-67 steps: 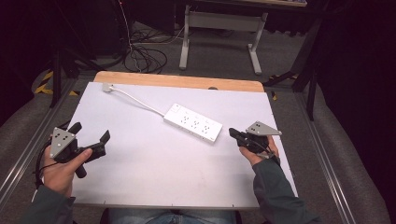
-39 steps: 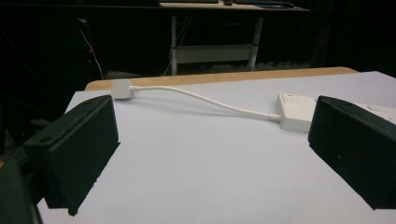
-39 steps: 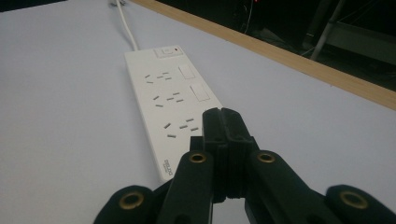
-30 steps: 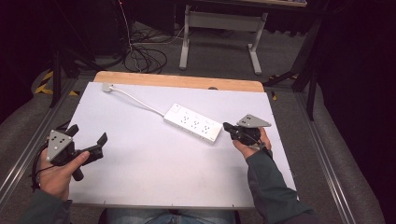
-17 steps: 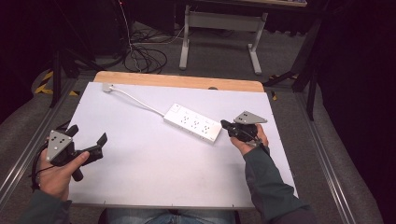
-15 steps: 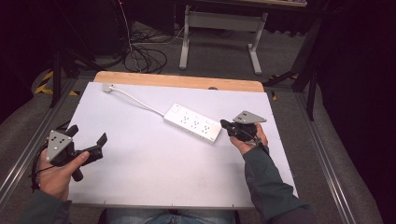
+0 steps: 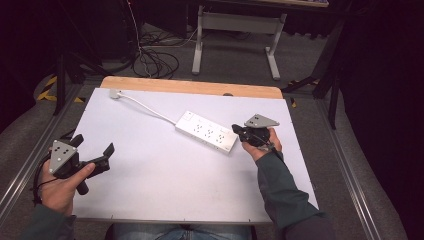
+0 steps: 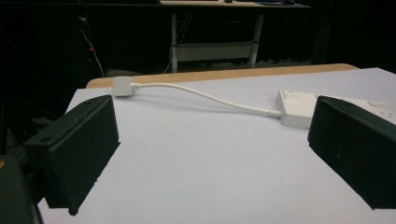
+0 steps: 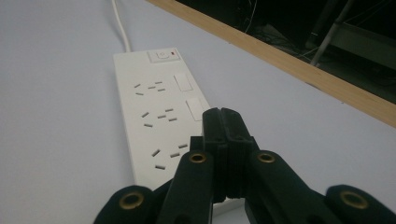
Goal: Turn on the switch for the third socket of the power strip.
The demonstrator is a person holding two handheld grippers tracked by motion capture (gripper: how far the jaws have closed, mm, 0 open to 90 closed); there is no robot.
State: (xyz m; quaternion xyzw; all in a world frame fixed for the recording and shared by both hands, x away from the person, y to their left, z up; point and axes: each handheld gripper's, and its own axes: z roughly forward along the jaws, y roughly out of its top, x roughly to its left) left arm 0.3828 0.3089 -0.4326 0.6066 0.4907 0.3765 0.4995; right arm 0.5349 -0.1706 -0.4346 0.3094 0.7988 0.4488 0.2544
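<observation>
Stage: early, nothing gripped yet | power strip (image 7: 206,131): lies flat near middle of tabletop (image 7: 150,195), cord to far left corner | right tool (image 7: 237,131): jaws closed, empty, at strip's near end | left tool (image 7: 95,155): open, empty, near left edge | left to do: likely pressing or moving the strip.

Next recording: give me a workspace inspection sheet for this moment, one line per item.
Surface: white table with a wooden far edge, bare apart from the job's things.
Job's things: white power strip lying flat, switch end toward its cord.
Clutter: nothing seen.
Grippers: left claw open, near the left edge; right claw shut, empty, tips at the strip's near end.
Cables: strip's white cord runs to a plug at the far left corner.
Surroundings: dark room, grey stand, floor cables.
</observation>
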